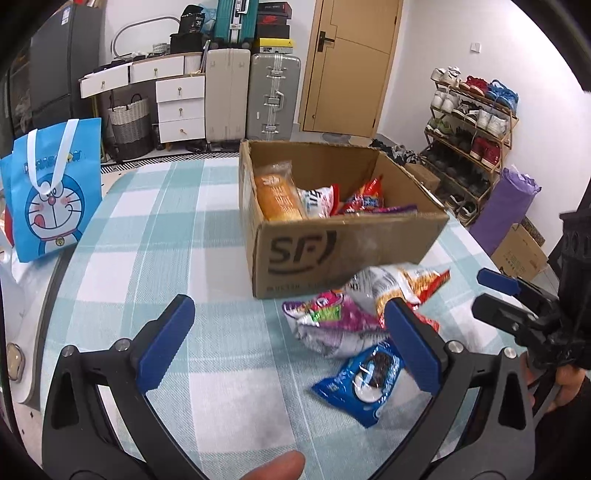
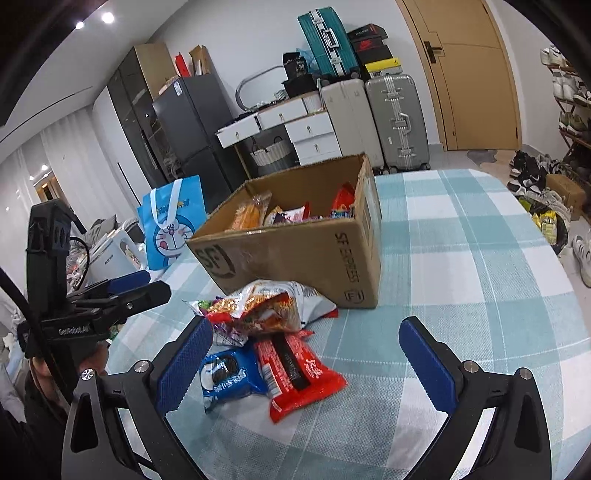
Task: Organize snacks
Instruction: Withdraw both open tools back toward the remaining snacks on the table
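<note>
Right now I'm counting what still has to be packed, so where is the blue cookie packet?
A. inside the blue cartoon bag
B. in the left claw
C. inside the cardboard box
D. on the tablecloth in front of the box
D: the blue cookie packet lies on the checked tablecloth in front of the cardboard box, beside a red packet, with no claw holding it.

Even indoor light, strong fisheye bending in both views

The room is bright and cool, with two round ceiling lamps (image 2: 94, 21) glowing at the top left of the right wrist view. Shadows on the checked surface (image 2: 461, 258) are soft and weak. Small glare shows on the foil snack bags (image 1: 332, 321) and on the dark fridge (image 2: 184, 110). Straight lines such as the door (image 1: 351, 62) curve near the edges, and the corners go black. The front of the cardboard box (image 1: 351, 243) looks slightly smeared
</note>
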The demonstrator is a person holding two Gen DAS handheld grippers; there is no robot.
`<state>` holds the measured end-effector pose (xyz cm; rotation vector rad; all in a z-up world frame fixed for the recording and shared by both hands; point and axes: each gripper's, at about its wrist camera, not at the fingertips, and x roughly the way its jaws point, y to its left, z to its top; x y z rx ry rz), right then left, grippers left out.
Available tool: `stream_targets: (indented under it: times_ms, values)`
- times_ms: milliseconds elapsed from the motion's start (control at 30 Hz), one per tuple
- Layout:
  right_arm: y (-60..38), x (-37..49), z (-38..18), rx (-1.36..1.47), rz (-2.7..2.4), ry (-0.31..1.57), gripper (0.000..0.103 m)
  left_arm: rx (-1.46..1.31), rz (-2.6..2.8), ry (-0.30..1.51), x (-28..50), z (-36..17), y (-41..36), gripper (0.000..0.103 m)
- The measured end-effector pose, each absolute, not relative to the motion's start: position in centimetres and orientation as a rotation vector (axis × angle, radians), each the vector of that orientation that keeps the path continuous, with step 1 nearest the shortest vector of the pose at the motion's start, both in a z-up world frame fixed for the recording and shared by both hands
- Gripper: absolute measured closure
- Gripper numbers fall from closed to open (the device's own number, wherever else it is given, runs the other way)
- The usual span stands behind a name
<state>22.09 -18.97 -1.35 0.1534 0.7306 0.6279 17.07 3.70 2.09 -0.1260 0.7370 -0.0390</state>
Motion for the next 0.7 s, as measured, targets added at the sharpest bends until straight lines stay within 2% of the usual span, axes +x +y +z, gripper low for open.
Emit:
stream_targets:
  times_ms: [700]
  values:
    - [-18.1, 23.6, -3.8, 0.083, 0.586, 0.856, 0.001, -0.081, -0.121, 0.869, 16.8, -2.7, 0.8, 0.001]
